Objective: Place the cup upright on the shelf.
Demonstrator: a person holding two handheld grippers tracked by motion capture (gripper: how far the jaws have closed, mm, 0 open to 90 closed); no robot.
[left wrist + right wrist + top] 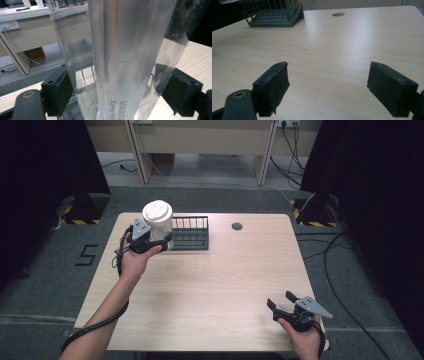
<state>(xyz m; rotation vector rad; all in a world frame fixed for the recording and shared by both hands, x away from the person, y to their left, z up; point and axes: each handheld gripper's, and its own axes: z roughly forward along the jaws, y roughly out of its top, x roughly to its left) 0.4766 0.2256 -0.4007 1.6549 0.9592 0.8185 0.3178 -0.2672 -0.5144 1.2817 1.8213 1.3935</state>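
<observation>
Printed lettering on the tumbler [122, 62] reads in the left gripper view; left gripper [150, 241] grasps it beside the rack [190, 234]. Right gripper [283, 303] released over tabletop [210, 285].

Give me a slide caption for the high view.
Left gripper holds a white-lidded cup beside the wire rack; right gripper waits open.

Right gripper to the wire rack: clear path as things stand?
Probably yes. The right gripper is open, and bare table lies between it and the wire rack; the left gripper holds its cup beside it.
</observation>
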